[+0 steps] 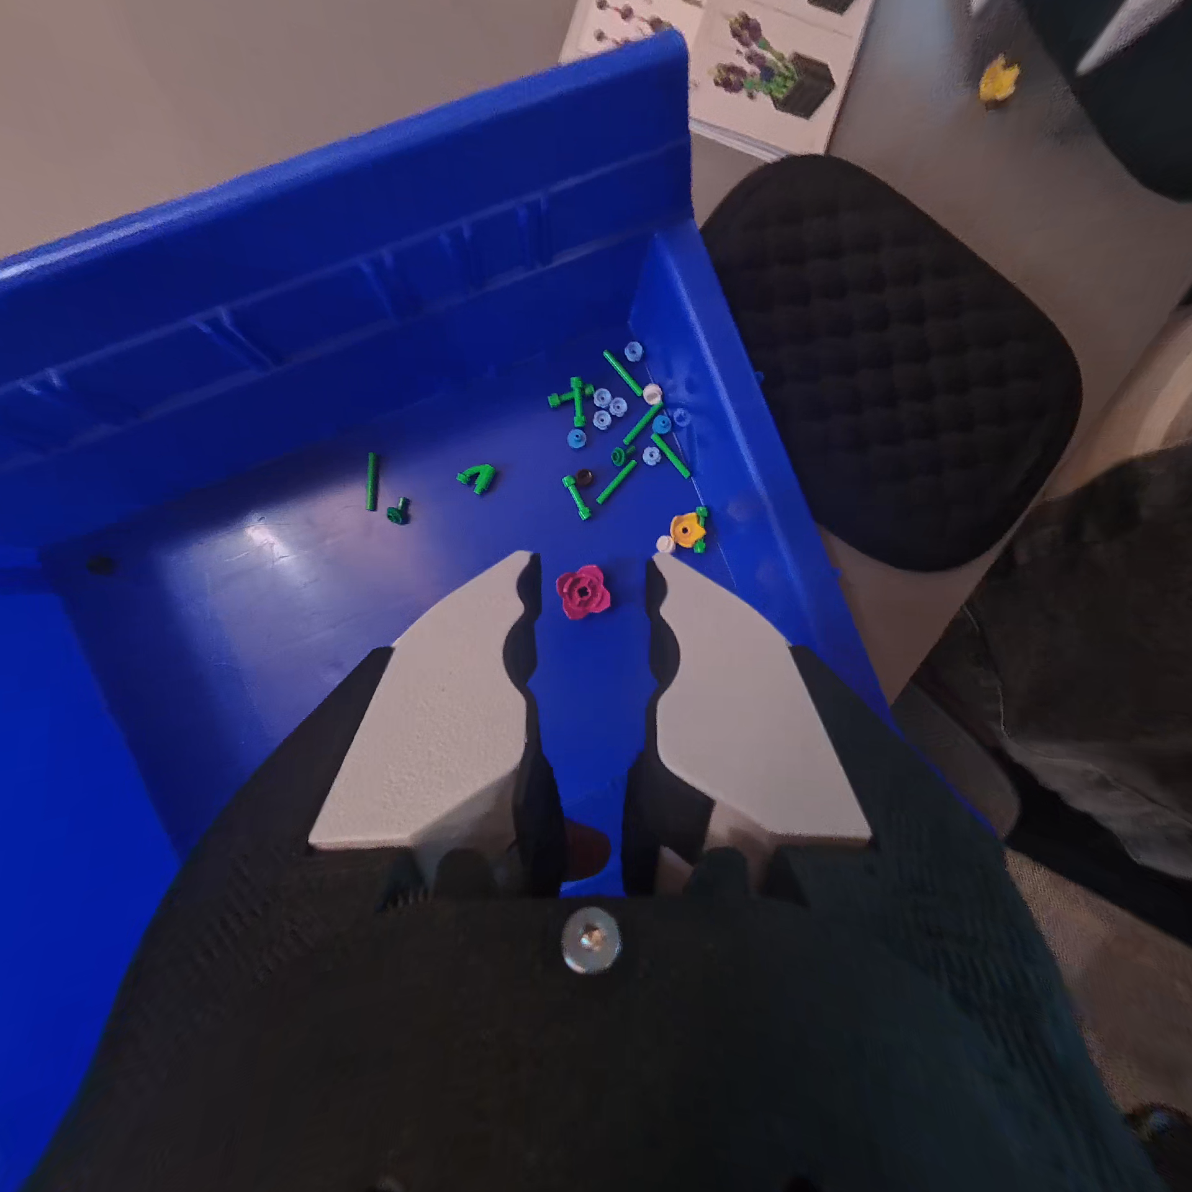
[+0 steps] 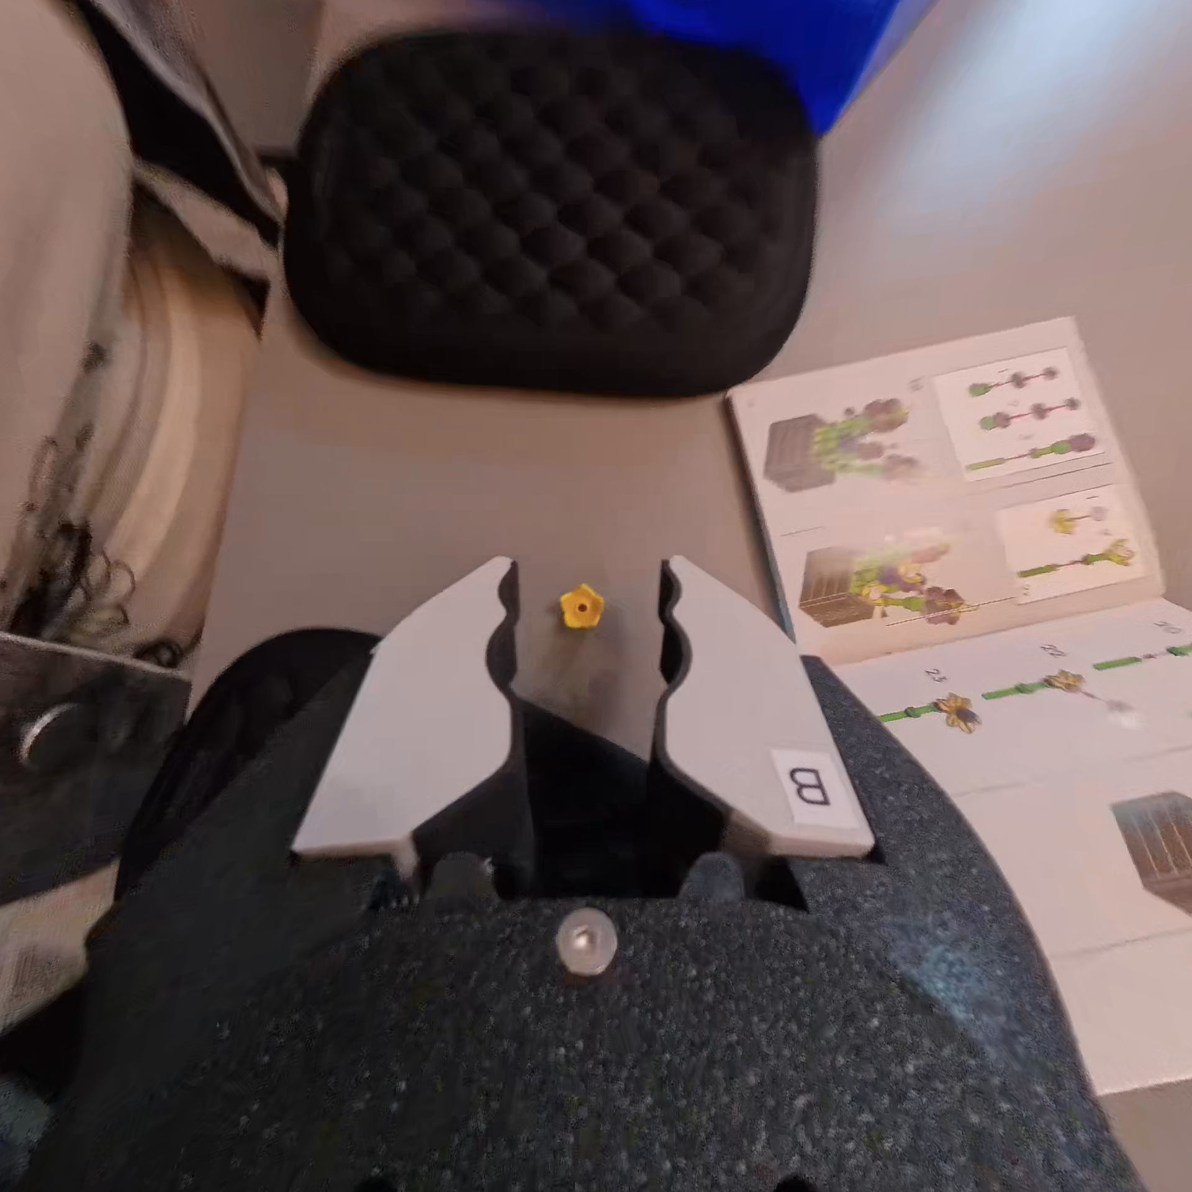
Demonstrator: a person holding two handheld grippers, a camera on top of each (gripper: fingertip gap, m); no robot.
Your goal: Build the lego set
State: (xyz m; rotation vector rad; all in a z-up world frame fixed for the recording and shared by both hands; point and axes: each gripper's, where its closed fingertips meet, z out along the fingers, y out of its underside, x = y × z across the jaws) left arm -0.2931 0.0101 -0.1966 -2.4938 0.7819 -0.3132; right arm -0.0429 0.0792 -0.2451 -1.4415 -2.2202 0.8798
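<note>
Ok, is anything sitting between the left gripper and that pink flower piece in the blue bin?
Nothing visible does. The pink flower piece lies alone on the bare floor of the blue bin, framed by the open left gripper. The nearest other parts, a yellow flower and a white stud, sit off to the right.

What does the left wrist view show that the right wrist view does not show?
Only the left wrist view shows the inside of the blue bin: a magenta flower piece between the open fingers of the left hand-held gripper, green stems and pale blue studs. Only the right wrist view shows the right hand-held gripper, open around a yellow flower piece on the table. Both show the black foam pad and the instruction booklet.
</note>
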